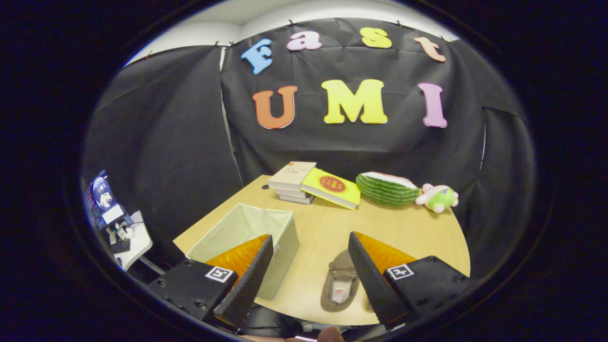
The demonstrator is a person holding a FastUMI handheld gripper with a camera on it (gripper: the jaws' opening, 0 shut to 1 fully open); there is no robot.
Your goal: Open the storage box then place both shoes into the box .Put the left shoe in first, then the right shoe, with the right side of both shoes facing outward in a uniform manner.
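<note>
The gripper (308,266) hangs above the near edge of the table (332,228) with its two fingers spread wide and nothing pinched between them. Directly below the gap, a little closer to the right finger, lies a brown shoe (339,285), flat on the tabletop with its opening facing up. Its long axis runs near to far, roughly in line with the way the fingers point, so the fingers stand on either side of its width; I judge that a straight descent would bring them down across the shoe's sides, with only a slight shift to the right needed to centre it. Part of the shoe's right side is hidden behind the right finger, and I cannot tell from here whether it is the left or the right shoe. Just to the left of the shoe, partly behind the left finger, stands the storage box (247,232), a pale fabric bin whose top is open and whose visible interior looks bare, so the opening step seems done. The box is near the shoe but not touching it, so the carry looks a short one leftward. Farther off lie a stack of books (292,183) with a yellow book (332,187) leaning on it, a watermelon slice (387,189) and a small plush toy (439,197).
</note>
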